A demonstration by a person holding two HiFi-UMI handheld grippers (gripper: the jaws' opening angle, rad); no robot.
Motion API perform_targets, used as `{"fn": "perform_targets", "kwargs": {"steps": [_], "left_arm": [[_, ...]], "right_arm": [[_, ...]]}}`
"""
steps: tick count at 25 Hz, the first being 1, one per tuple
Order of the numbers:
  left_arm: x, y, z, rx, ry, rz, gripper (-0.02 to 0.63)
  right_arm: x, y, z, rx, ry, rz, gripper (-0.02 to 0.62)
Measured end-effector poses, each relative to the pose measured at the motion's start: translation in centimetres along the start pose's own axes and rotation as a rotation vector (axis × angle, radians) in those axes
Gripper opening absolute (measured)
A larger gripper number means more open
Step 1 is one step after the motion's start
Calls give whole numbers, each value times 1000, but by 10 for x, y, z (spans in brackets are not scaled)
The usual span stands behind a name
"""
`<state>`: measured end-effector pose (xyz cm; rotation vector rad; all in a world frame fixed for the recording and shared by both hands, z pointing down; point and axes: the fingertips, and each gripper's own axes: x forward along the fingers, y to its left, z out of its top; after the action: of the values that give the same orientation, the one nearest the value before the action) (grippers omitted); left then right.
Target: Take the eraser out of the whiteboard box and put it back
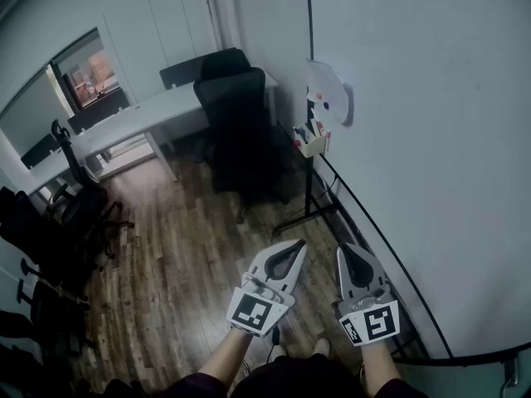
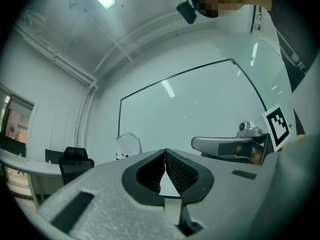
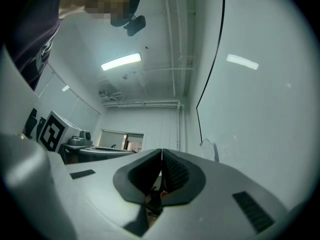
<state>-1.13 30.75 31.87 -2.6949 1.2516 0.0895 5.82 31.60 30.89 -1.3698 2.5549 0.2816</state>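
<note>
The small whiteboard box hangs on the big whiteboard below a white sheet. Several markers and other items stick out of it; I cannot pick out the eraser. Both grippers are held low in the head view, well short of the box. My left gripper is shut and empty, its jaws meeting tip to tip. My right gripper is beside it, closer to the board, also shut with nothing between its jaws. The white sheet shows far ahead in the left gripper view.
A black office chair stands just left of the box, by a white desk. The whiteboard's black stand foot crosses the wooden floor ahead of me. More dark chairs line the left side.
</note>
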Motion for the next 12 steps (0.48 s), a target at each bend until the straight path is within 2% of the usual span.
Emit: {"fn": "perform_targets", "kwargs": {"steps": [7,12], "left_arm": [[-38,39,-4,-24,13,16,5],[-51,71,-8,-22,11,27,5]], "right_arm": [[21,38,-9,6,16,-13,3],[39,47,-14,11,8,-38,3]]}}
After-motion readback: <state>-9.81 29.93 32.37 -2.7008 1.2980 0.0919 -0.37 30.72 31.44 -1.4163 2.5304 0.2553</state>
